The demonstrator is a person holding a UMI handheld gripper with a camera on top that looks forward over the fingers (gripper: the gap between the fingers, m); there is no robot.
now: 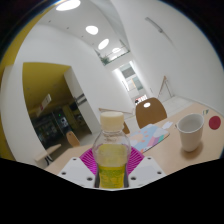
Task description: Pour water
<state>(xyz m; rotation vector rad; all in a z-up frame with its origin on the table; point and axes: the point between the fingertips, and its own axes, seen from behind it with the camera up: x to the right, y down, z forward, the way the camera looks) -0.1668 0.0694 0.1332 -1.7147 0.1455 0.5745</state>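
Observation:
A clear plastic bottle (111, 150) with a white cap and yellowish liquid stands upright between my fingers, lifted above the table. My gripper (111, 160) is shut on it, with the pink pads (92, 158) pressing its sides. A white cup (190, 131) stands on the wooden table (170, 160), ahead and to the right of the bottle.
A red round object (214, 122) lies on the table right of the cup. A colourful sheet (152, 139) lies behind the bottle. Wooden chairs (148, 110) stand beyond the table. A yellow wall and shelving are at the far left.

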